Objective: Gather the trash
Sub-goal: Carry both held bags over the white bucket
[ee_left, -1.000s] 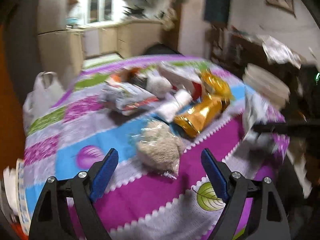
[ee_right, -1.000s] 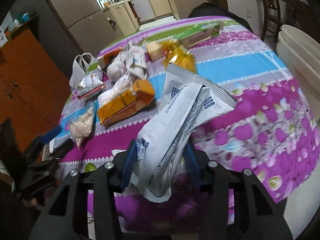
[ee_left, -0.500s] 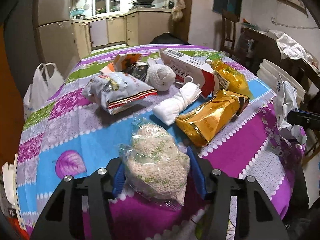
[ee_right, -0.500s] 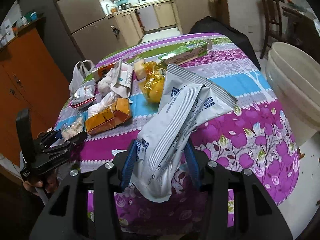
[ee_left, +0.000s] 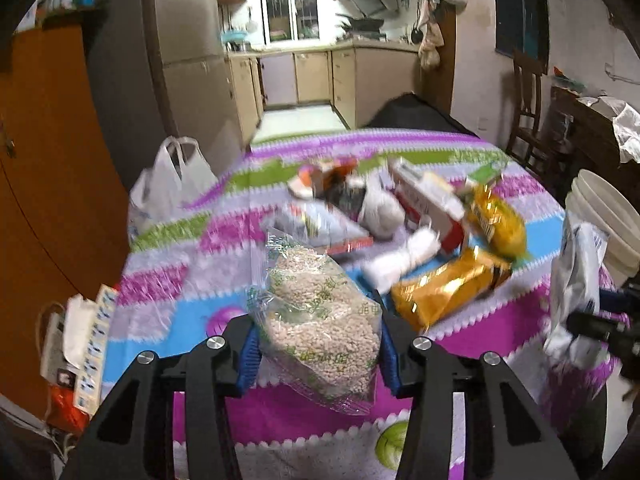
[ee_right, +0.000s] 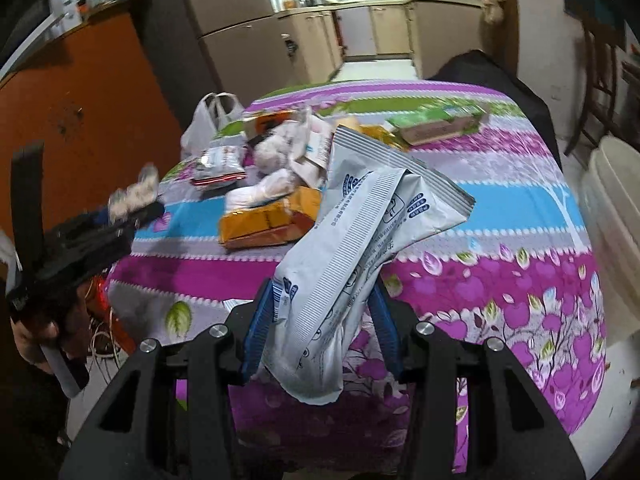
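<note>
Tablecloth point(ee_left: 168, 292); grain-filled clear bag point(ee_left: 320, 316)

Clear grain bag point(ee_left: 320, 320) and crumpled white pouch point(ee_right: 360, 232) held aloft.

Clear crinkled plastic bag of grain point(ee_left: 320, 316), glossy. Gold foil packet point(ee_left: 444, 292), shiny, at its 2 o'clock. White-grey pouch point(ee_right: 352, 248): smooth matt film. Tablecloth point(ee_right: 500, 216): printed, slight sheen.
</note>
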Demonstrator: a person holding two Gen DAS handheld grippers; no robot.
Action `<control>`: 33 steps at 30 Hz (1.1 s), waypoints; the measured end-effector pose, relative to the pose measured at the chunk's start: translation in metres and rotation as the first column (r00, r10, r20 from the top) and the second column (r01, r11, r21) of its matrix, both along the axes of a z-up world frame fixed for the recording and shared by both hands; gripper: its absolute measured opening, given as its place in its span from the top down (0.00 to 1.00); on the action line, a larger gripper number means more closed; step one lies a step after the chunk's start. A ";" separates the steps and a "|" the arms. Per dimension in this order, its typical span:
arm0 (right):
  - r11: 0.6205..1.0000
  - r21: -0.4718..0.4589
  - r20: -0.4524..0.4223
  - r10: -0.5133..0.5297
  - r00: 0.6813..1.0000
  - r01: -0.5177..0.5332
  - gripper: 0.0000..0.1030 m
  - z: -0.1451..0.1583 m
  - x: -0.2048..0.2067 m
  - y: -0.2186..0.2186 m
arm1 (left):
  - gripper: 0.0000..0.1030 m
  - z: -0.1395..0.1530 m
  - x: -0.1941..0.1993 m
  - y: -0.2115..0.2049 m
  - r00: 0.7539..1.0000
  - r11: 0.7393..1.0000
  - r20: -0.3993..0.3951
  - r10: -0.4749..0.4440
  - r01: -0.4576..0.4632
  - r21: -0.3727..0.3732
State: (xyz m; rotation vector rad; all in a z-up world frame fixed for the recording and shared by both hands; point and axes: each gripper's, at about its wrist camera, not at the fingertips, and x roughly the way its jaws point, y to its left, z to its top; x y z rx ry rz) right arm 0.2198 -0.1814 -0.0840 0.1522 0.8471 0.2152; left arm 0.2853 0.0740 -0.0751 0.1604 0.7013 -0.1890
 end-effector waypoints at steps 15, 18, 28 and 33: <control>0.995 -0.062 0.127 -0.065 0.990 0.074 0.56 0.085 -0.004 -0.085 | 0.53 0.071 0.017 -0.155 0.969 0.972 0.067 -0.236 0.235 0.027; 0.983 -0.082 0.155 -0.152 0.976 0.166 0.56 0.105 -0.012 -0.133 | 0.53 0.083 0.022 -0.201 0.946 0.948 0.071 -0.317 0.315 0.043; 0.883 -0.132 0.164 -0.429 0.888 0.451 0.56 0.139 -0.034 -0.285 | 0.53 0.102 0.051 -0.377 0.825 0.825 0.014 -0.564 0.564 0.032; 0.837 -0.176 0.142 -0.499 0.855 0.518 0.55 0.134 -0.032 -0.329 | 0.53 0.100 0.065 -0.463 0.728 0.729 -0.031 -0.685 0.685 -0.002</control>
